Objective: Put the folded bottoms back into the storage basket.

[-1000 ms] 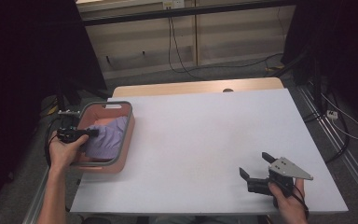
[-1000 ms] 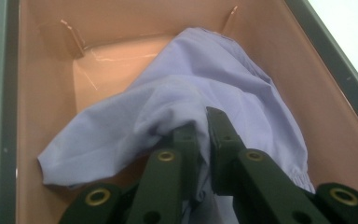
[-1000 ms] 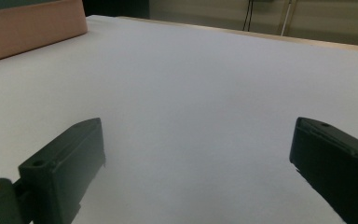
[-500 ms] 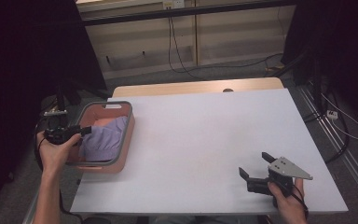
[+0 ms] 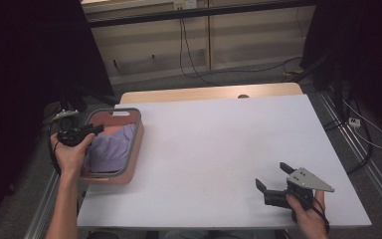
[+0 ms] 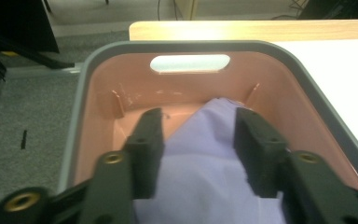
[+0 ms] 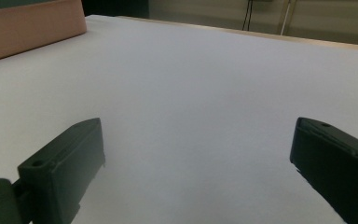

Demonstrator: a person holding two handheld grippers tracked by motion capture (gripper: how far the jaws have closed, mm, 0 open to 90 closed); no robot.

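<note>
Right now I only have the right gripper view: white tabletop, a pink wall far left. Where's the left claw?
Observer: The left claw hangs over a pink basket at the left edge of the table.
Operator: Anything in the basket?
Observer: A lilac cloth lies crumpled inside.
Operator: Is the claw gripping it?
Observer: No. Its jaws have just been closing, but they stand apart, with the cloth showing between them and the pads not pressing on it.

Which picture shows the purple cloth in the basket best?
The left gripper view: the cloth lies close up between the open jaws, inside the basket. The high view shows it small and far off. The right gripper view catches just a basket wall.
</note>
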